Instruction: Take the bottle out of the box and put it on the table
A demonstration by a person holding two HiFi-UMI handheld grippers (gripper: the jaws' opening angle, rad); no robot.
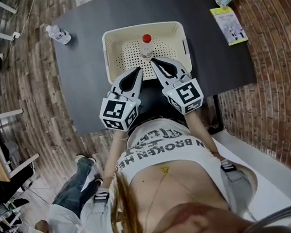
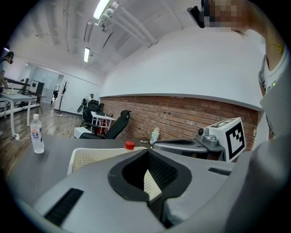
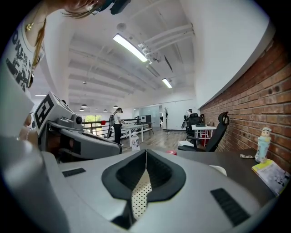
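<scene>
Just beyond both sets of fingertips, the bottle point(image 1: 147, 47) stands upright with its red cap on, inside the cream perforated box point(image 1: 110, 39). It sits near the box's middle and slightly toward the right gripper's side.

The left gripper point(image 1: 138, 69) and the right gripper point(image 1: 153, 62) point at it side by side over the near rim. Each has its fingers closed together on nothing, so the bottle is not yet taken.

To do this step well, I would use the right gripper alone, since its fingers lie closer. They should be spread wide before going in, then carried past the rim until they stand either side of the bottle's body below the cap. A grip on the body rather than the cap should be less likely to tilt or slip. After that I would lift straight up until the base clears the wall, then set it on bare bench point(image 1: 82, 53) beside the fingers. The left fingers could rest on the rim if the light box tends to lift.

As for writing, the person's shirt shows "IN BROKEN" plus letters I cannot finish. The bottle's label and the yellow-green booklet point(image 1: 229, 25), well off beyond the right fingers, are too small to read.
</scene>
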